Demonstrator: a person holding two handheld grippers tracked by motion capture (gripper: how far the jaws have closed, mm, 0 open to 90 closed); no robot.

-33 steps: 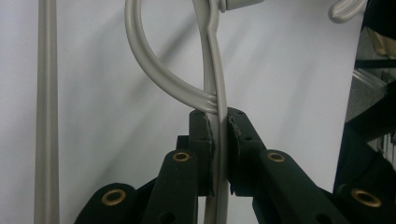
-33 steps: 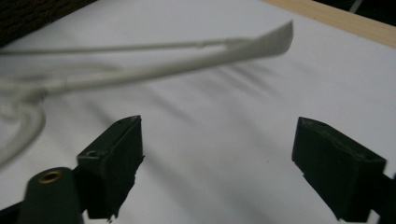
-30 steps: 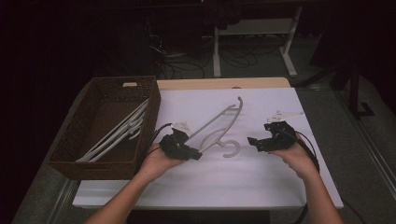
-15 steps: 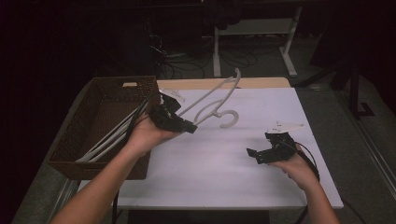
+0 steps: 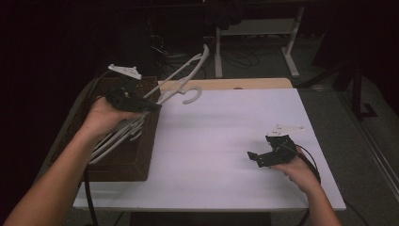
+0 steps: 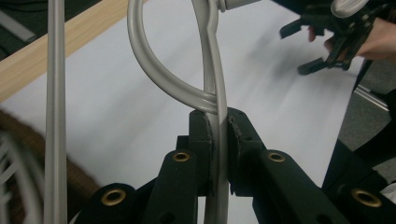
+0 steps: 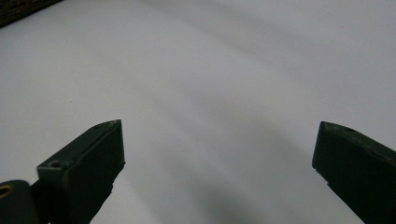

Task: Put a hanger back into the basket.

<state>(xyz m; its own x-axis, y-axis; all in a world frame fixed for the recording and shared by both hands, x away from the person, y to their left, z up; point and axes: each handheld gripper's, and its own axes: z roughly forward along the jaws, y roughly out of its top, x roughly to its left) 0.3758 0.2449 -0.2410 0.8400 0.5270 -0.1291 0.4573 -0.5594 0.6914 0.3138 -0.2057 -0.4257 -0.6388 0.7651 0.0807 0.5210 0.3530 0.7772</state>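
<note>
A white plastic hanger hangs in the air above the far corner of the wicker basket, its hook pointing right. My left gripper is shut on it. In the left gripper view the jaws pinch the hanger just below the hook's loop, at the gripper. My right gripper rests low over the white table at the near right. It is open, its jaws having spread a little wider in the last second. The right gripper has bare tabletop between its jaws.
Several more white hangers lie in the basket at the table's left side. A wooden strip runs along the far edge. Dark floor, cables and a stand's legs lie beyond the table.
My left gripper has carried the hanger up and to the left, from the table's middle to above the basket. The right hand has hardly moved.
</note>
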